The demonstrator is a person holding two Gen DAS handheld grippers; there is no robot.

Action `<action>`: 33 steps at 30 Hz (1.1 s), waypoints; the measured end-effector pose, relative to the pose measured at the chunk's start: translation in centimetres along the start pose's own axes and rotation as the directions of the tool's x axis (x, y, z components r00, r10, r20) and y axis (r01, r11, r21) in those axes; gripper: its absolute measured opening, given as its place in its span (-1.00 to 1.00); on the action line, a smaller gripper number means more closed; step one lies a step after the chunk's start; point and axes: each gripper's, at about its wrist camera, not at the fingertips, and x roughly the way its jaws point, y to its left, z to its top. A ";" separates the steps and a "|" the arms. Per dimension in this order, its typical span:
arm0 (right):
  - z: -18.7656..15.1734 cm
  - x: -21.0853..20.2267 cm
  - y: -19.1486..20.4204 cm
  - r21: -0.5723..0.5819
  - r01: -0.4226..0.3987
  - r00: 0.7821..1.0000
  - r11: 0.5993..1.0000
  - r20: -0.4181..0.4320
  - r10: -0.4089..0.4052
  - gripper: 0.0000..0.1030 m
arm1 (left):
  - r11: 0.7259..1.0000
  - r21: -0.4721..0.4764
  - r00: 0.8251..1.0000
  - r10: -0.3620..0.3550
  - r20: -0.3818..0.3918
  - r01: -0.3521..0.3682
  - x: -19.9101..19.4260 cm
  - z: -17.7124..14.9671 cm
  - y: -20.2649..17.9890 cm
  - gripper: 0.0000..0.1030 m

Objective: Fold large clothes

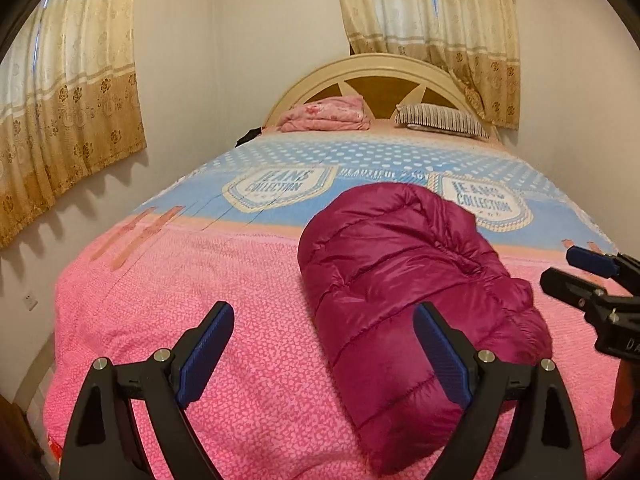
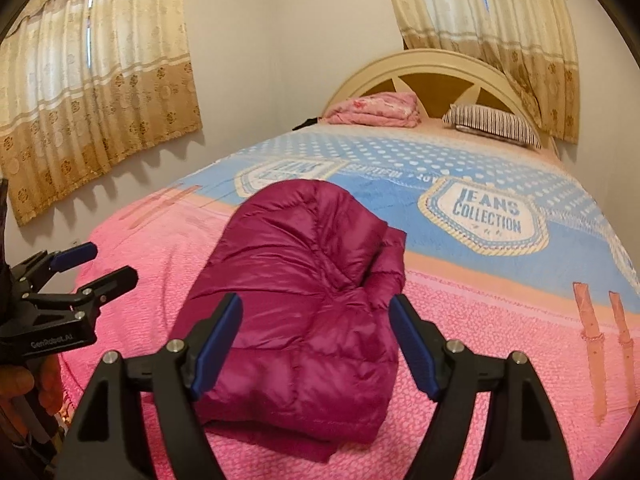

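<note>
Magenta puffer jacket (image 2: 296, 304) lies on the pink bedspread (image 1: 168, 320) at the foot end of the bed, folded into a thick oblong bundle, long axis running up the bed toward the headboard (image 1: 380, 76). Far end of the bundle reaches onto the blue printed part of the cover

My left gripper (image 1: 324, 344) — jaws spread wide, nothing between the pads, held above the bedspread just to the left of the bundle. Not touching cloth

My right gripper (image 2: 316, 340) — jaws parted, nothing clamped; the jacket shows through the gap but the pads stand clear above it. Neither gripper carries anything

Reading of the step: folding looks finished or close to it. Sleeves are tucked out of sight, sides turned in. One loose layer pokes out at the right edge of the bundle and a flat flap shows under the near end in the right wrist view

Next move, as I judge it: either leave the bundle as done, or come back down to tuck that stray edge and press the puffed top flat. Slippery, air-filled fabric will likely spring open, so any further grip should take the whole thickness of a layer, low at the edge, and move slowly

Folded pink blanket (image 1: 326, 114) and striped pillow (image 1: 440, 120) sit well apart at the headboard, out of the way
</note>
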 end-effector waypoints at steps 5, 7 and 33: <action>-0.3 -0.7 1.2 -0.024 0.005 1.000 1.000 0.007 -0.005 0.53 | 1.000 -0.006 1.000 -0.014 0.022 0.014 -1.1 0.2 0.3 0.78; -0.3 -0.7 1.5 -0.028 0.005 1.000 1.000 0.006 -0.004 0.53 | 1.000 -0.007 0.999 -0.016 0.037 0.016 -1.5 0.4 0.4 0.78; -0.9 -1.9 1.8 -0.036 0.009 1.000 0.999 0.029 -0.008 0.59 | 0.999 0.031 0.999 0.013 0.048 -0.014 -1.6 0.2 -0.2 0.78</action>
